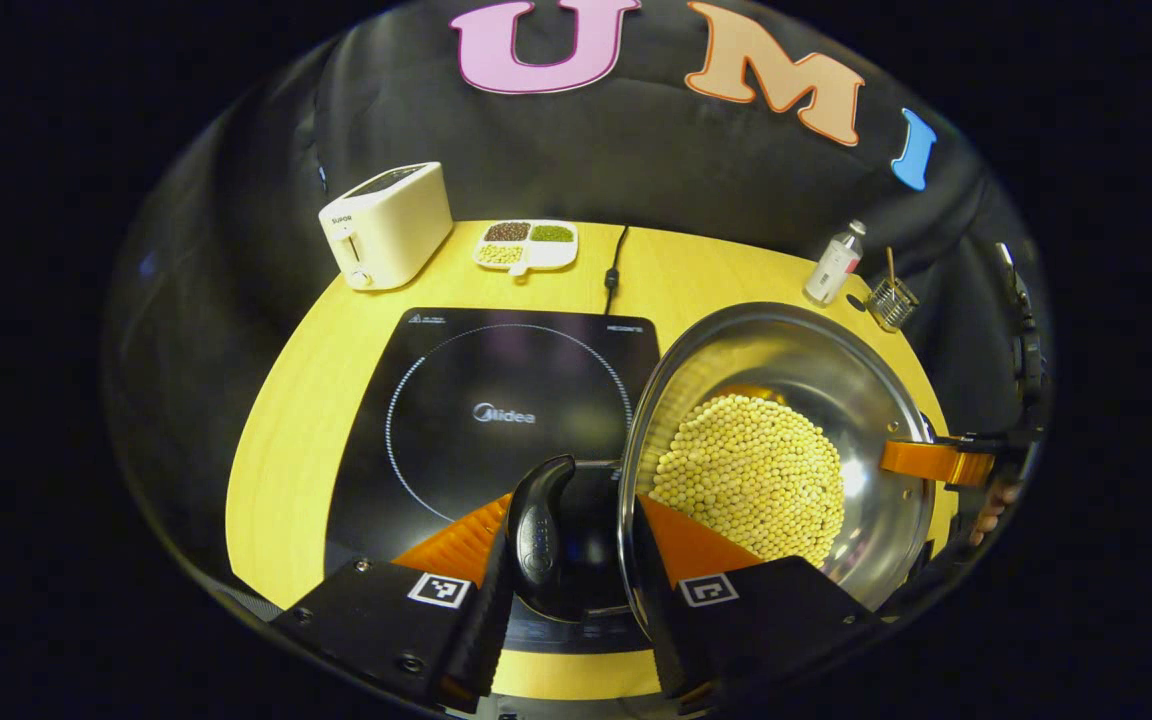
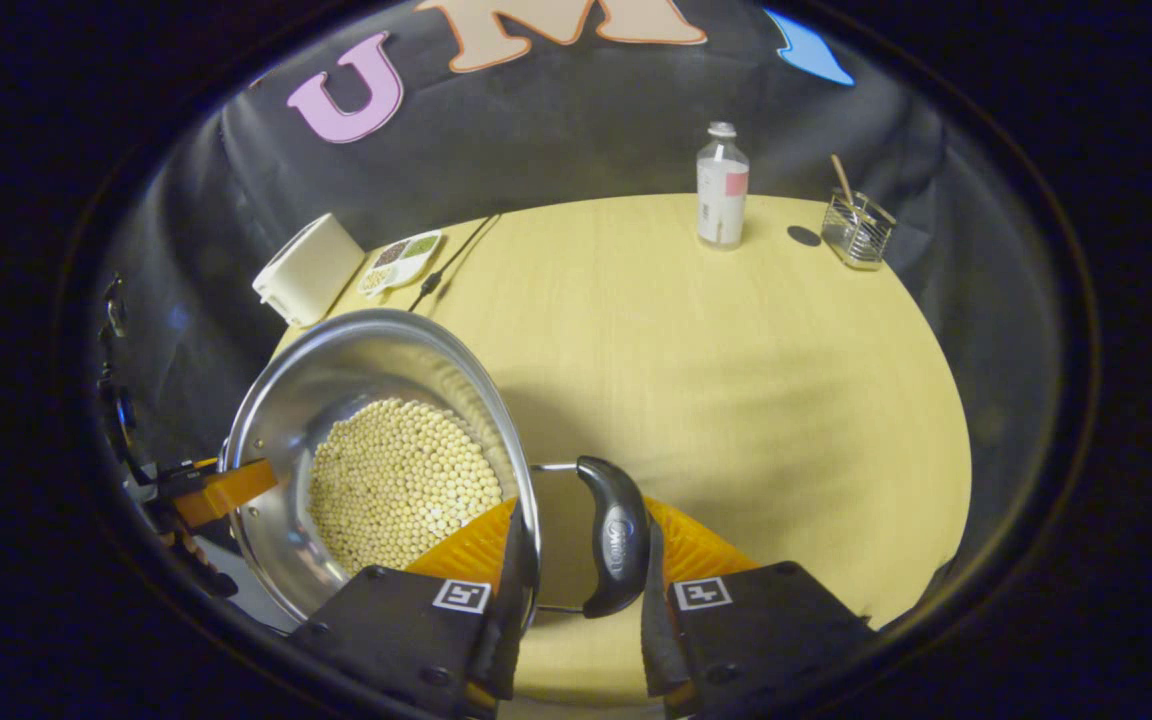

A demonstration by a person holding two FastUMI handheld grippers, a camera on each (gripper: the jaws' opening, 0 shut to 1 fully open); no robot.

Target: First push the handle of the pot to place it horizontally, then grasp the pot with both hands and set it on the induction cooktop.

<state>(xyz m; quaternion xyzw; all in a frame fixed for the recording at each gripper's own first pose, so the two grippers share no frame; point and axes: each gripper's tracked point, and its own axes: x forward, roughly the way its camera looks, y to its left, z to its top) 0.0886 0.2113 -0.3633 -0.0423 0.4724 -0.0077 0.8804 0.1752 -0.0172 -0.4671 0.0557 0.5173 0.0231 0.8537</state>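
Both claws, left (image 1: 581, 545) and right (image 2: 576, 555), clamp the pot (image 1: 796, 400) by rim and handle; fingertips are hidden.

left hand-held gripper (image 1: 576, 545) grips pot (image 1: 786, 370) handle (image 1: 539, 530) over induction cooktop (image 1: 456, 400).

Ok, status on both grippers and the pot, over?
Left gripper shut on left handle, right gripper on right handle. Pot of beans beside cooktop, not yet centred. Cooktop surface bare.
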